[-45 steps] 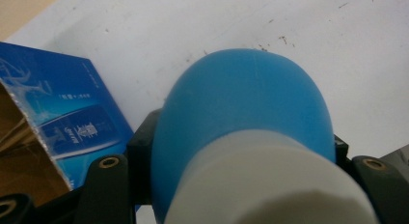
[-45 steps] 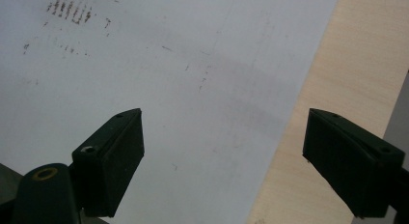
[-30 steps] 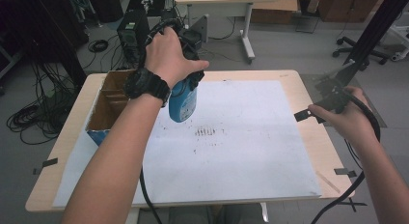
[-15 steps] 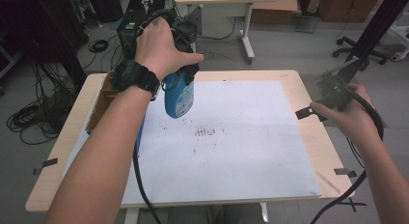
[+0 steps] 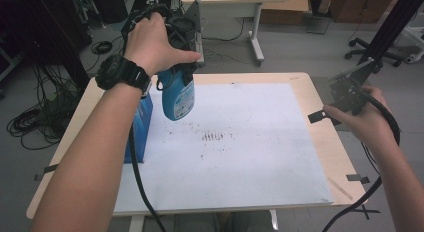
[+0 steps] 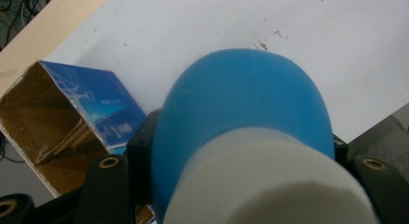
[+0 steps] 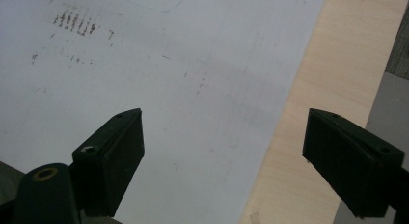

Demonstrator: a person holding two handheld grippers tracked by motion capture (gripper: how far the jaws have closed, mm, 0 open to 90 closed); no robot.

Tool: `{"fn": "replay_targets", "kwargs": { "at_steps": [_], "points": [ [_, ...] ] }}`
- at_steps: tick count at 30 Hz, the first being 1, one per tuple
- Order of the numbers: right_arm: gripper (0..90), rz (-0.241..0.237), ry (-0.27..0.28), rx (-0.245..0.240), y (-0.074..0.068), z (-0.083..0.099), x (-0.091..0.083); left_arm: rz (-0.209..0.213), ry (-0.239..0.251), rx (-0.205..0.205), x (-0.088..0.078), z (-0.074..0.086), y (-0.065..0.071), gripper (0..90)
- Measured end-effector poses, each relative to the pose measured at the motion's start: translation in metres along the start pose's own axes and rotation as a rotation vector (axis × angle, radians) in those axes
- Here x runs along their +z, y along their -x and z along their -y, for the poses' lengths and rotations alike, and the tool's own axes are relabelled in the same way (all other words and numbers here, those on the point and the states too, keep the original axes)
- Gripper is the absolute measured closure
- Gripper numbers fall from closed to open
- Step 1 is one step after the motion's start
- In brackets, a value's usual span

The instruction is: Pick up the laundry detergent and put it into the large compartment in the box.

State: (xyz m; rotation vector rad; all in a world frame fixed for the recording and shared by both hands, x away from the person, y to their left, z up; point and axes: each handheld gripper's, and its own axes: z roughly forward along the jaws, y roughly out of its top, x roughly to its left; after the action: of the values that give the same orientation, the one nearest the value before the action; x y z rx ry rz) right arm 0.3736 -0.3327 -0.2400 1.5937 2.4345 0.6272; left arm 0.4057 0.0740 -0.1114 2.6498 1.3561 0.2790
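A blue bottle [image 5: 178, 95] with a pale label hangs above the left part of the white sheet [image 5: 250, 157], and my left gripper [image 5: 179, 74] is shut on its upper end. In the left gripper view the bottle [image 6: 241, 118] bulges out between the two black jaws, its white end nearest the camera. A blue carton [image 5: 142, 123] stands under my left forearm; its open mouth [image 6: 43, 132] shows brown cardboard inside. My right gripper [image 5: 331, 104] hovers over the table's right edge. Its jaws [image 7: 224, 122] stand wide open with nothing between them.
Rows of dark marks [image 5: 215, 137] stain the middle of the sheet, also seen as smudges [image 7: 77, 22] in the right gripper view. The wooden table [image 5: 330, 152] has bare strips on both sides. Behind it stand a desk leg [image 5: 256, 37], cables and an office chair [image 5: 365, 42].
My left hand has lifted the bottle higher and drawn it slightly left and away from the carton. The right gripper has hardly moved and stays open.
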Motion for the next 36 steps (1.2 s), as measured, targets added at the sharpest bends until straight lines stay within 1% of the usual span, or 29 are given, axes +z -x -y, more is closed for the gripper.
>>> {"fn": "replay_targets", "kwargs": {
  "at_steps": [4, 12, 16, 17, 19, 21, 22, 24, 26, 30, 31, 34, 35, 36],
  "points": [
    [14.6, 0.0, -0.002, 0.001, 0.0, 0.0, 0.001, -0.02, -0.001, -0.005, -0.003, 0.005, -0.007, 38.7],
    [14.6, 0.004, -0.005, -0.004, -0.003, -0.002, 0.001, -0.031, -0.007, -0.018, -0.006, 0.011, -0.017, 38.7],
    [14.6, 0.003, -0.006, -0.007, -0.004, -0.003, 0.001, -0.035, -0.002, -0.035, -0.008, 0.015, -0.022, 38.7],
    [14.6, 0.004, -0.006, -0.006, -0.005, -0.003, 0.001, -0.037, -0.004, -0.042, -0.008, 0.018, -0.026, 38.7],
    [14.6, 0.004, -0.008, -0.006, -0.005, -0.003, 0.001, -0.039, -0.003, -0.05, -0.009, 0.019, -0.028, 38.8],
    [14.6, 0.005, -0.007, -0.007, -0.005, -0.003, 0.001, -0.045, -0.007, -0.052, -0.009, 0.021, -0.031, 38.7],
    [14.5, 0.005, -0.009, -0.006, -0.005, -0.004, 0.002, -0.053, -0.012, -0.06, -0.009, 0.023, -0.035, 38.7],
    [14.6, 0.005, -0.01, -0.006, -0.005, -0.004, 0.002, -0.055, -0.013, -0.064, -0.009, 0.024, -0.036, 38.7],
    [14.6, 0.004, -0.01, -0.006, -0.006, -0.004, 0.003, -0.057, -0.009, -0.083, -0.01, 0.028, -0.042, 38.7],
    [14.5, 0.004, -0.012, -0.005, -0.006, -0.005, 0.004, -0.063, -0.012, -0.087, -0.01, 0.032, -0.046, 38.7],
    [14.4, 0.004, -0.012, -0.004, -0.006, -0.005, 0.004, -0.066, -0.008, -0.095, -0.01, 0.033, -0.047, 38.7],
    [14.4, 0.003, -0.013, -0.003, -0.007, -0.006, 0.004, -0.069, -0.016, -0.105, -0.01, 0.036, -0.052, 38.7],
    [14.4, 0.003, -0.013, -0.004, -0.007, -0.006, 0.004, -0.068, -0.017, -0.11, -0.01, 0.037, -0.054, 38.7],
    [14.4, 0.002, -0.013, -0.003, -0.007, -0.007, 0.005, -0.067, -0.014, -0.124, -0.01, 0.038, -0.055, 38.8]
  ]
}}
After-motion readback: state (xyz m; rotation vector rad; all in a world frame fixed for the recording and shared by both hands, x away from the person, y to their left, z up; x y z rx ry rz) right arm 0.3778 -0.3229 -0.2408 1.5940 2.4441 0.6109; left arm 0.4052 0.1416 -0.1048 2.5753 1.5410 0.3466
